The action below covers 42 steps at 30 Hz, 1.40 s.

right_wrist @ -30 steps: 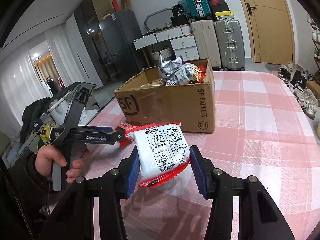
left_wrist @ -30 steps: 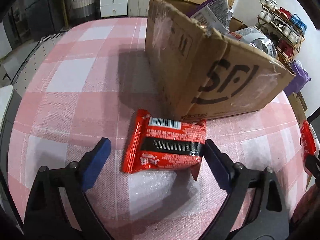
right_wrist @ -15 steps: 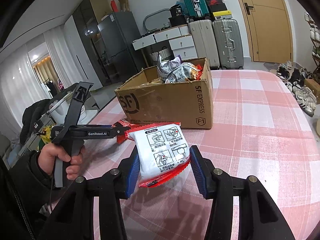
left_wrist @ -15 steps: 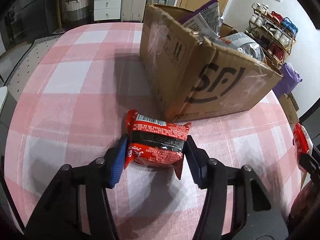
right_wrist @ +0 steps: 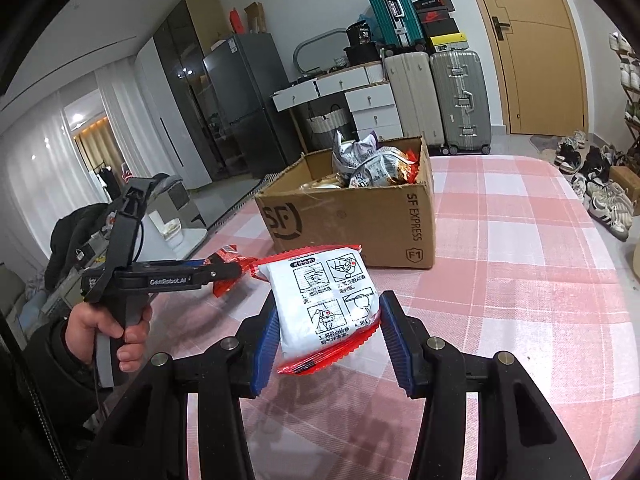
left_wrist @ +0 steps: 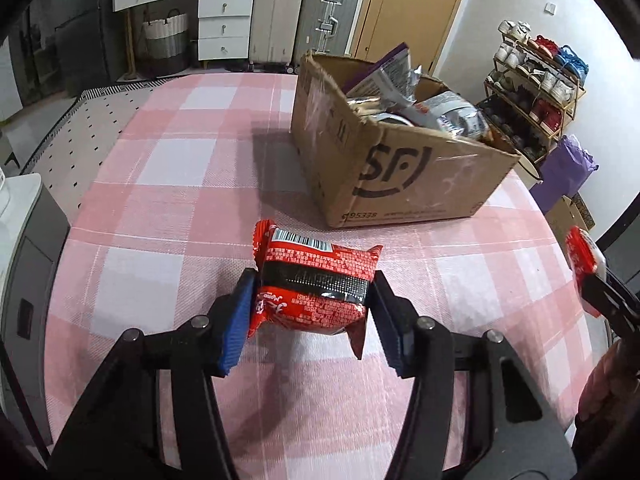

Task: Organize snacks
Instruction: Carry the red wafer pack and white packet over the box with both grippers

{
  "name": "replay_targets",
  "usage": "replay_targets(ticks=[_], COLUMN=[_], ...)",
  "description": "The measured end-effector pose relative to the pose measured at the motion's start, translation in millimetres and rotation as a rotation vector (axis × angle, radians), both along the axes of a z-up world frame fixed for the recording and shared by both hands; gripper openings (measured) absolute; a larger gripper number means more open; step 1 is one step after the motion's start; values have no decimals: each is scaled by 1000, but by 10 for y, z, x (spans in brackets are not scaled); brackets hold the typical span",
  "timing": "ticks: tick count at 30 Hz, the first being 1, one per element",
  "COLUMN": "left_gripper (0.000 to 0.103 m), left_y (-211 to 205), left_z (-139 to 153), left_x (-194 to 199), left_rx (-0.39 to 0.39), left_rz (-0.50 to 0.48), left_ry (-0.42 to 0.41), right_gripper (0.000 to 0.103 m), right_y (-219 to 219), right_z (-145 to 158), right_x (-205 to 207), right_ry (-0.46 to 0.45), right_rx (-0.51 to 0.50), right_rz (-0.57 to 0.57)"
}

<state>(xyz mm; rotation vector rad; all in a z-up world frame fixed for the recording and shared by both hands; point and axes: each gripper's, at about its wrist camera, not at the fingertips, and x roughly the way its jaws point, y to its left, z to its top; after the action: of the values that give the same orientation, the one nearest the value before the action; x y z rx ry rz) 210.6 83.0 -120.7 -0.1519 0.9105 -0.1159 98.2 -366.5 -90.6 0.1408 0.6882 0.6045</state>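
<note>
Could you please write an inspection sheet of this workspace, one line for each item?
Surface: table with pink checked cloth.
Job's things: red snack pack; white snack pack; cardboard box holding more snacks.
Clutter: nothing seen on the cloth.
Grippers: left gripper shut on red snack pack; right gripper shut on white snack pack.
Cables: thin black cable on the left gripper.
Surroundings: suitcases, drawers, shoe rack.

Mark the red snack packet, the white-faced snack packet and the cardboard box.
red snack packet point(left_wrist: 316, 284), left wrist view, on its black band
white-faced snack packet point(right_wrist: 326, 300), right wrist view, on its printed white face
cardboard box point(right_wrist: 352, 220), right wrist view, on its front wall
</note>
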Motion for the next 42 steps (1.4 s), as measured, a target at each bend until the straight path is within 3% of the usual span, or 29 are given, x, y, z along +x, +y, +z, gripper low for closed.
replay_targets(ticks=[9, 20, 31, 35, 42], left_gripper=[52, 53, 53, 53, 53], left_y=[-70, -201, -417, -436, -493], left_z=[321, 873, 1289, 1370, 1401], left_x=[-189, -153, 336, 539, 921], left_rx=[12, 38, 41, 34, 36], left_rz=[-34, -91, -139, -143, -162], left_ry=[-52, -134, -161, -153, -151], right_gripper=[49, 49, 49, 49, 49], right_y=[-53, -12, 243, 366, 416], right_z=[168, 668, 1114, 1126, 1125], right_x=[-13, 184, 620, 827, 1189], right_ry=[-23, -101, -160, -167, -139], right_rx=[25, 42, -22, -99, -100], right_rz=[-21, 10, 33, 34, 39])
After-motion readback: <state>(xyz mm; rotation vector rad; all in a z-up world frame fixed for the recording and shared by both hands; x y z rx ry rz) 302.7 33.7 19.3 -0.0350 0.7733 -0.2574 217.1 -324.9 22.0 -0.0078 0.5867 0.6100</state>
